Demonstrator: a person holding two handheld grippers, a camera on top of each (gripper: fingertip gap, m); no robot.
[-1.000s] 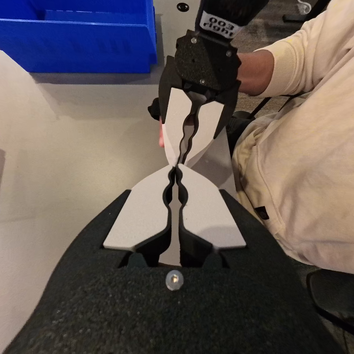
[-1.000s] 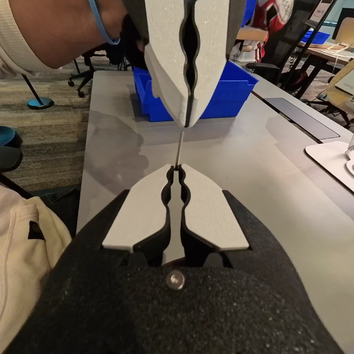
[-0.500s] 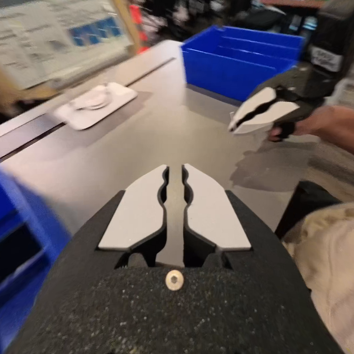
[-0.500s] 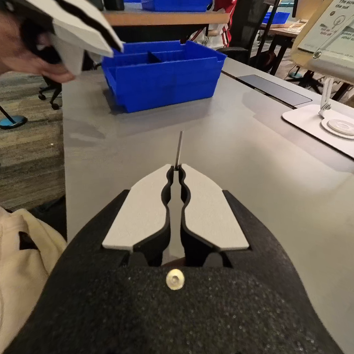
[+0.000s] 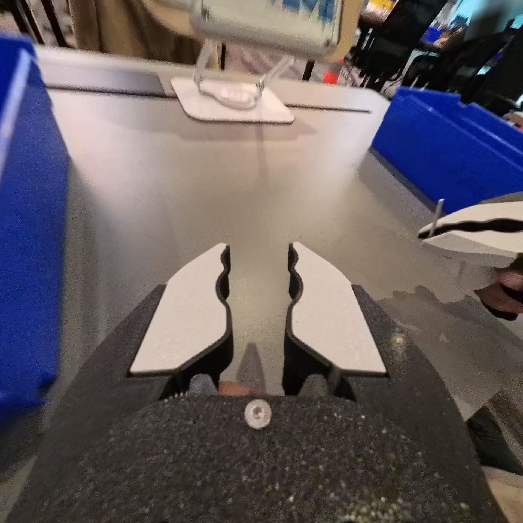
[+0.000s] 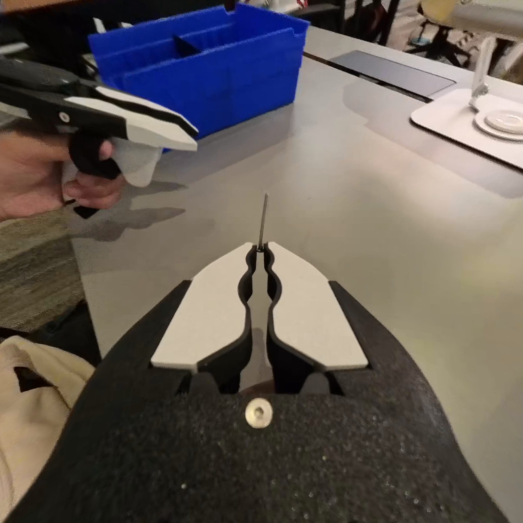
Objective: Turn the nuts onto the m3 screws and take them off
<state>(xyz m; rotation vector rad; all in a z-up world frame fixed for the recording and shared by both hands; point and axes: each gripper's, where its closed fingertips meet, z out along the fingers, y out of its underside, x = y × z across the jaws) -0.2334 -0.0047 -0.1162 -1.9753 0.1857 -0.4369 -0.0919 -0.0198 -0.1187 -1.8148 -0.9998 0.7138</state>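
My right gripper (image 6: 259,245) is shut on the head end of a thin m3 screw (image 6: 263,219). The screw stands out forward from the fingertips over the grey table (image 6: 353,226). No nut shows on it. In the left wrist view the right gripper (image 5: 424,234) sits at the right edge with the screw (image 5: 437,216) sticking up from its tip. My left gripper (image 5: 259,249) is open and empty above the table. It also shows in the right wrist view (image 6: 192,135) at the left, held in a hand, well apart from the screw.
A blue divided bin (image 6: 203,68) stands at the back of the table; it shows at the right in the left wrist view (image 5: 441,152). Another blue bin (image 5: 25,226) is close on the left. A white stand base (image 5: 232,103) with a sign sits ahead. A cream sleeve (image 6: 31,410) is near.
My left gripper let go at the screw tip, pulled away from the right gripper, swung round to face the table and opened wide. The right gripper kept hold of the screw.
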